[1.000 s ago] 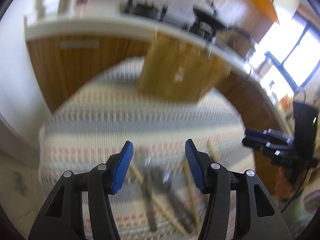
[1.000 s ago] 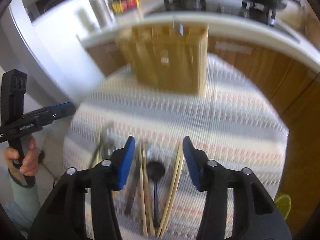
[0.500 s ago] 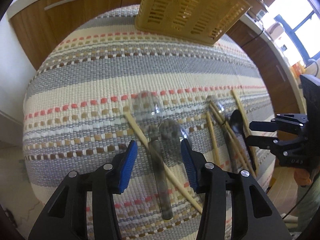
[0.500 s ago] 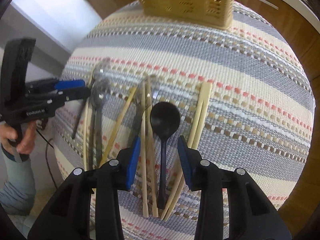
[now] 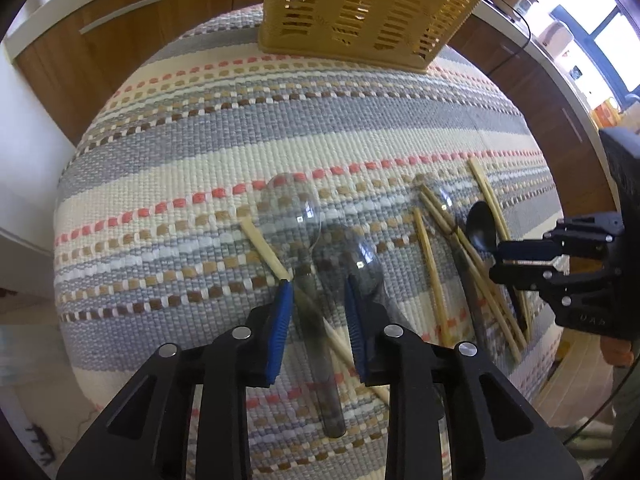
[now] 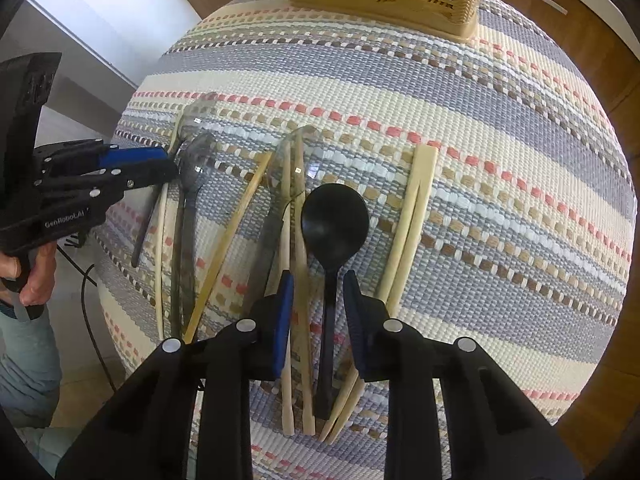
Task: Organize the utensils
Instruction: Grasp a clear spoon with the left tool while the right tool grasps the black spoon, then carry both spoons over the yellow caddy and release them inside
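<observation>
striped woven cloth [image 5: 168,168] covers the worktop, yellow basket [image 5: 368,8] at its far edge. left hand-held gripper [image 5: 316,312] straddles a clear spoon [image 5: 308,264], jaws narrow; right hand-held gripper [image 6: 318,300] likewise around the black spoon [image 6: 334,220]. crossing chopsticks [image 6: 298,280] could get pinched too.
</observation>
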The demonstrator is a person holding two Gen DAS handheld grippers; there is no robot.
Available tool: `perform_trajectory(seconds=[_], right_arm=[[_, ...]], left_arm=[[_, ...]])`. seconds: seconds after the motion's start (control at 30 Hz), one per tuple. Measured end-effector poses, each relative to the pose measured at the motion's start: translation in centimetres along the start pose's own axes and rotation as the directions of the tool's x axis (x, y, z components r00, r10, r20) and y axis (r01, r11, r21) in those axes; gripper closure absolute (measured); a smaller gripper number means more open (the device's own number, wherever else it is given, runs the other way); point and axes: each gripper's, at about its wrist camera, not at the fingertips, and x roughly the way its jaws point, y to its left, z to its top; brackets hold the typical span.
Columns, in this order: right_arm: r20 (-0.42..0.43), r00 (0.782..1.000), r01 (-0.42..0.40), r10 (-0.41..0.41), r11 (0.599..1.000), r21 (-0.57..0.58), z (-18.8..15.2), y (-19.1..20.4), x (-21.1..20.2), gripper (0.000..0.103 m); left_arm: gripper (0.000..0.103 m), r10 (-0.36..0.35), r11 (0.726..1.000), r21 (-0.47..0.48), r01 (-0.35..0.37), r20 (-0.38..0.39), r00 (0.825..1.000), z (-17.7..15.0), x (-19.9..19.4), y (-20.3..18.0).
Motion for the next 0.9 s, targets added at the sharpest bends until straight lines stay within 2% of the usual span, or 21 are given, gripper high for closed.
perform_trajectory(seconds=[0.1, 0.13, 0.17, 0.2, 0.33, 0.53, 0.63, 0.73, 0.8, 0.9], right_arm=[[-0.015, 1.0, 0.004, -0.004, 1.0, -0.002, 0.7, 0.5, 0.7, 0.087], [-0.012, 1.0, 0.01, -0.011, 1.0, -0.008, 0.8, 0.7, 0.7, 0.089], [-0.013, 1.0, 0.003, -0.003, 1.0, -0.01, 0.8, 0.7, 0.8, 0.096], [-0.012, 1.0, -0.012, 0.012, 1.0, -0.009, 0.9, 0.9, 0.9, 0.098], [0.01, 1.0, -0.016, 0.016, 1.0, -0.015, 0.9, 1.1, 0.8, 0.098], [0.071, 0.996, -0.059, 0.059, 0.998, -0.011, 0.7, 0.4, -0.7, 0.098], [0.147, 0.985, -0.083, 0.086, 0.996, -0.027, 0.6, -0.1, -2.7, 0.098], [0.266, 0.957, -0.105, 0.115, 0.993, -0.051, 0.9, -0.1, -5.9, 0.098], [0.357, 0.927, -0.097, 0.113, 0.993, -0.063, 1.8, 0.1, -8.2, 0.098], [0.485, 0.865, -0.108, 0.125, 0.992, -0.064, 2.7, -0.2, -11.8, 0.098]], left_arm=[[0.085, 0.027, 1.0, 0.012, -0.027, -0.006, 1.0, -0.3, 0.3, -0.1], [0.09, 0.038, 0.999, 0.017, -0.038, -0.007, 0.999, -0.5, 0.3, 0.2], [0.092, 0.047, 0.999, 0.021, -0.047, -0.007, 0.999, -0.4, 0.3, 0.1], [0.092, 0.049, 0.999, 0.025, -0.048, -0.008, 0.999, -0.4, 0.3, 0.0], [0.093, 0.036, 0.999, 0.026, -0.037, 0.016, 0.999, -0.7, -0.1, 0.4], [0.093, -0.017, 1.0, -0.024, 0.02, 0.13, 0.991, -1.0, -3.2, 1.6], [0.093, -0.057, 0.997, -0.032, 0.066, 0.212, 0.976, -0.8, -5.5, 1.7], [0.093, -0.083, 0.995, -0.023, 0.095, 0.31, 0.947, -0.1, -8.4, 1.6], [0.093, -0.098, 0.994, -0.008, 0.109, 0.387, 0.917, 0.9, -10.7, 1.1], [0.093, -0.103, 0.994, 0.022, 0.106, 0.498, 0.861, 2.7, -14.0, 0.3]])
